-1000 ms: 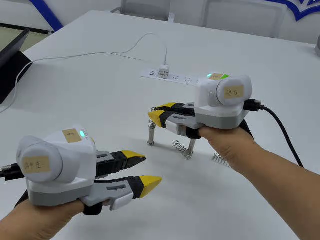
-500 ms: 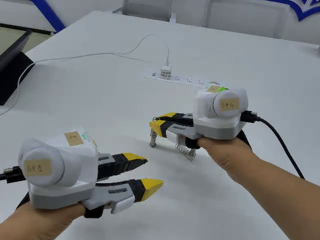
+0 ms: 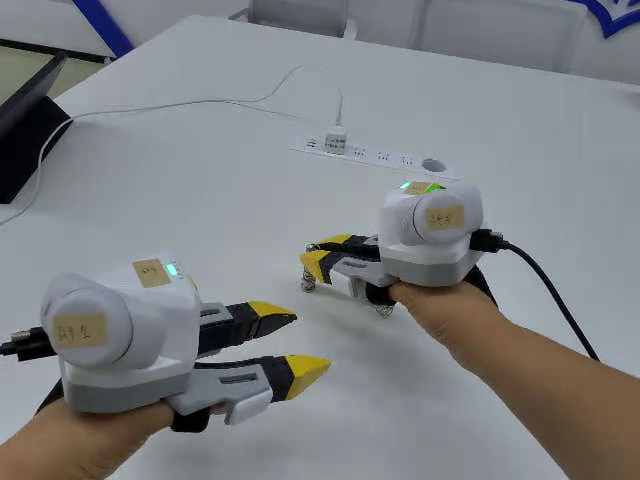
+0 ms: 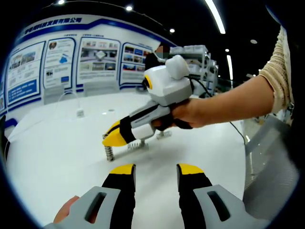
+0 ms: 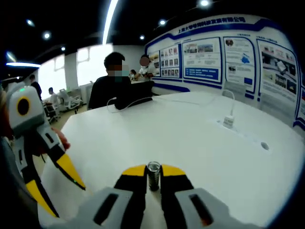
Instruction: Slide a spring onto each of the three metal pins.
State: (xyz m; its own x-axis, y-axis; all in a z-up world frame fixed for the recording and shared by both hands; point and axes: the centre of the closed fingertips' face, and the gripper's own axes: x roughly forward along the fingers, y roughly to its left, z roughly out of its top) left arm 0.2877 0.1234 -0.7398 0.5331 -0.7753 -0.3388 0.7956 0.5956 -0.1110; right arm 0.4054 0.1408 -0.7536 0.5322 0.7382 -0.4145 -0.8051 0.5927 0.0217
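Nearest, the left gripper (image 3: pixel 306 342) waits with jaws wide apart, leaving room for the right gripper (image 3: pixel 313 257), pinched narrowly around an upright metal pin (image 5: pixel 153 174), probably steadying it while its spring (image 4: pixel 109 152) seats, short of the power strip (image 3: pixel 370 156).

A white table (image 3: pixel 200 180) stands before a blue-trimmed poster wall (image 5: pixel 214 52).

The right gripper (image 5: pixel 153 171) clamps a metal pin (image 5: pixel 153 180).
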